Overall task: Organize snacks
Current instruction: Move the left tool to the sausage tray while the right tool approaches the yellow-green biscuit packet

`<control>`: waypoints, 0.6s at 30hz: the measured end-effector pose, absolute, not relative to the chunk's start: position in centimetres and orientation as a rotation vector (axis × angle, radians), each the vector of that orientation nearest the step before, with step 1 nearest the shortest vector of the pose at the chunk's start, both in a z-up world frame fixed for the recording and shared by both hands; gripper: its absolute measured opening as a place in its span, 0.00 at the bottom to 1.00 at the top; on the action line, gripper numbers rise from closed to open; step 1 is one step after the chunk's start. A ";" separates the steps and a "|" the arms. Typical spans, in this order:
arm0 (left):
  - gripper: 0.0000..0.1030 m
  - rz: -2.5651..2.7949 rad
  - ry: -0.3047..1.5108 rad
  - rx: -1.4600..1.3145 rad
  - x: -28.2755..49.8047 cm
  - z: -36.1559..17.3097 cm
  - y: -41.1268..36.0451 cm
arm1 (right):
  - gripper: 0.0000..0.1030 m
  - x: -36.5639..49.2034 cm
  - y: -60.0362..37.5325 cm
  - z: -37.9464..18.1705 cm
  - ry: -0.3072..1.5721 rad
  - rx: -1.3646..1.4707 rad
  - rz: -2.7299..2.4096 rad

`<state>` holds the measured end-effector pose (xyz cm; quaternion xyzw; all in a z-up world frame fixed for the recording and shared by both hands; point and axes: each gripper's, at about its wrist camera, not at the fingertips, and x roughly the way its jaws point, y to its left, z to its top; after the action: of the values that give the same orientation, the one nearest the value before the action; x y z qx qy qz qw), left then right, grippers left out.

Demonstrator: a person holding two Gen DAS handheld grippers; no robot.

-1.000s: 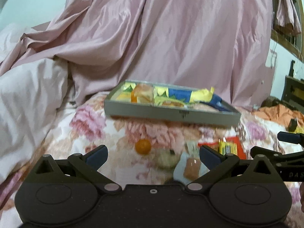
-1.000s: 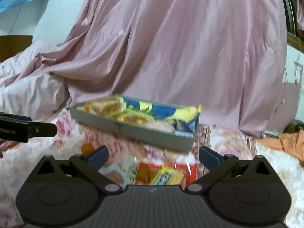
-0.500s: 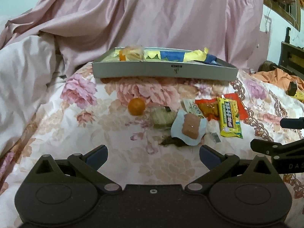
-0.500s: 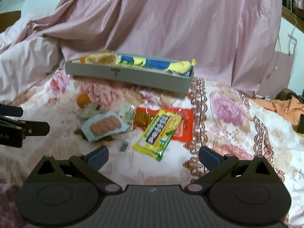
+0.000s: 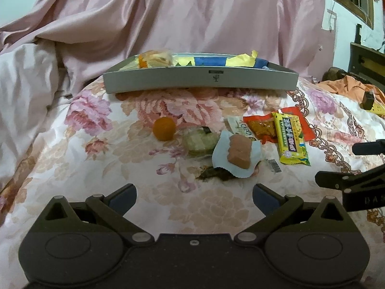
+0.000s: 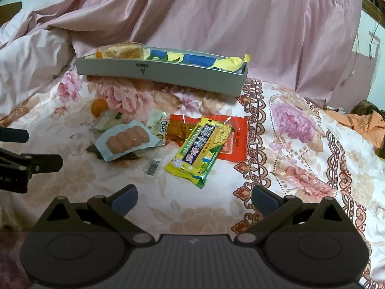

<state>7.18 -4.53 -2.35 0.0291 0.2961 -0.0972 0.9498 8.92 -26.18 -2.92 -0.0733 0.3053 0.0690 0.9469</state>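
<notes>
Both claws stand wide and hold nothing. Left claw [image 5: 194, 193] sits at lower centre; the sausage pack [image 5: 237, 155] lies just above it. Right claw [image 6: 193, 196] sits below the yellow cracker pack [image 6: 198, 150]. The gray tray [image 6: 163, 73] lies upper centre on the floral bedspread [image 6: 300, 144].

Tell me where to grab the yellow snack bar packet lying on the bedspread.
Take the yellow snack bar packet by its near crimped end, coming from above with the right gripper, jaws across its width. It lies flat, its far end overlapping the red packet.
</notes>
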 end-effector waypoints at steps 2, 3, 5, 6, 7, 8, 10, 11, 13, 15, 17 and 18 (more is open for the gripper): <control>0.99 -0.214 0.592 0.079 7.5 -2.6 -4.9 | 1.00 9.3 -26.3 -3.0 0.626 -0.150 0.140; 0.99 -0.220 0.585 0.092 7.7 -2.7 -5.0 | 1.00 9.6 -26.3 -3.1 0.629 -0.150 0.141; 0.99 -0.227 0.577 0.116 8.0 -2.9 -5.4 | 1.00 10.1 -26.5 -3.2 0.631 -0.149 0.145; 0.99 -0.233 0.575 0.126 8.2 -3.0 -5.5 | 1.00 10.5 -26.7 -3.2 0.632 -0.148 0.144; 0.99 -0.246 0.570 0.129 8.5 -3.1 -5.6 | 1.00 10.9 -26.8 -3.3 0.636 -0.144 0.141; 0.99 -0.260 0.564 0.130 8.8 -3.1 -5.7 | 1.00 11.3 -27.0 -3.3 0.642 -0.136 0.143; 0.99 -0.284 0.553 0.131 9.7 -3.1 -6.0 | 1.00 12.5 -27.3 -3.4 0.658 -0.108 0.151; 0.99 -0.294 0.545 0.132 10.1 -3.1 -6.1 | 1.00 13.3 -27.4 -3.4 0.670 -0.090 0.154; 0.99 -0.315 0.530 0.139 10.7 -3.0 -6.5 | 1.00 15.1 -27.6 -3.3 0.687 -0.058 0.165; 0.99 -0.333 0.521 0.149 11.4 -3.0 -6.8 | 1.00 16.8 -27.6 -3.1 0.698 -0.032 0.163; 0.99 -0.358 0.524 0.157 12.0 -3.1 -7.2 | 1.00 18.2 -27.7 -3.0 0.714 -0.006 0.172; 0.99 -0.374 0.529 0.165 12.3 -3.3 -7.5 | 0.99 18.8 -27.7 -3.0 0.725 0.004 0.175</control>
<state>12.30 -7.46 -3.25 0.0808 0.2595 -0.1836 0.9447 18.80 -27.67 -3.01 0.0019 0.3543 0.0853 0.9312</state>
